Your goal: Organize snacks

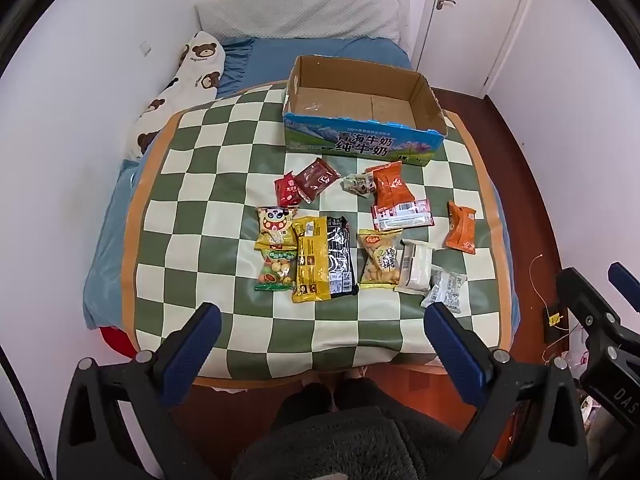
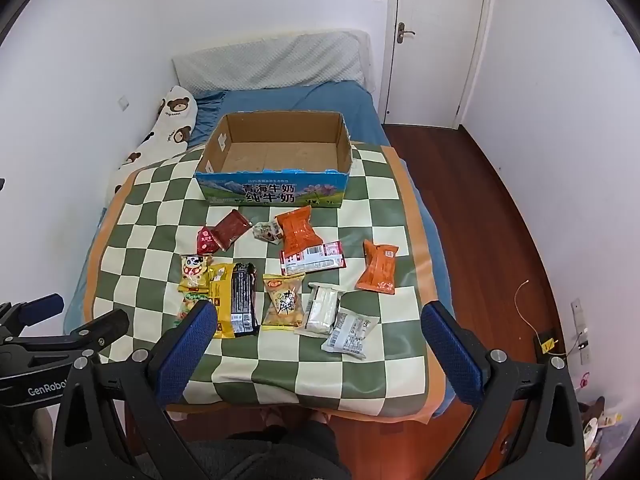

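Checkered mat (image 1: 200, 184) on the bed holds loose snacks before an empty cardboard box (image 2: 276, 152); both grippers (image 1: 322, 330) (image 2: 318, 328) hover spread apart, holding nothing. Best start with the nearest white packet (image 2: 350, 334), pinching its flat middle.

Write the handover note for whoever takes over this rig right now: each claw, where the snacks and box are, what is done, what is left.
Left claw: open, empty, above the near edge of the checkered mat.
Right claw: open, empty, also above the near edge.
Cardboard box: at the far end of the mat, nothing inside.
Snack packets: all loose on the mat in front of the box, such as the yellow and black bag and the lone orange packet.
Done: nothing packed.
Left: every packet, probably into the box.
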`<state>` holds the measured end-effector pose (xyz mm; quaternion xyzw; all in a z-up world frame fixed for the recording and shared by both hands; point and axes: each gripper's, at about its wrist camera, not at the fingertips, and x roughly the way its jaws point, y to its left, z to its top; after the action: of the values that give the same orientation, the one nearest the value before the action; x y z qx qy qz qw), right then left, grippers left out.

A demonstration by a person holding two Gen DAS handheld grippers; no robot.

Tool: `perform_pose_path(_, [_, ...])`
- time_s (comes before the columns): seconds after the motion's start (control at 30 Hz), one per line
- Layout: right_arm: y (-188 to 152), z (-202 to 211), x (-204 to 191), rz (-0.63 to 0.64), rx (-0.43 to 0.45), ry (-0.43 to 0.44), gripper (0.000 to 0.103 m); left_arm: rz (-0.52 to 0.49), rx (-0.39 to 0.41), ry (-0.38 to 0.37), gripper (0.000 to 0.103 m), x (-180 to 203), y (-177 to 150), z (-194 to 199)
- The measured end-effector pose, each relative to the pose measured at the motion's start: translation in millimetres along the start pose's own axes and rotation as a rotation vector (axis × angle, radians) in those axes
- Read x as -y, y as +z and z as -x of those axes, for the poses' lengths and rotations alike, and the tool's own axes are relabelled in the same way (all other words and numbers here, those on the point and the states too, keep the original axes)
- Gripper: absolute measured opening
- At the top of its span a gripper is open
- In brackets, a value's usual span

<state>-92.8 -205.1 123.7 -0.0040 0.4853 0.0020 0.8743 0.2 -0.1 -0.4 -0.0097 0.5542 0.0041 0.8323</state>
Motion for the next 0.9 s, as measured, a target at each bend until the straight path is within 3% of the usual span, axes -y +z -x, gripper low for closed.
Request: perform_pose_path(0.9, [-7.4, 6.4, 6.2, -0.005, -0.004, -0.017, 0.103, 0.001, 0.022, 0.004, 0.103, 5.6, -7.6, 11.8])
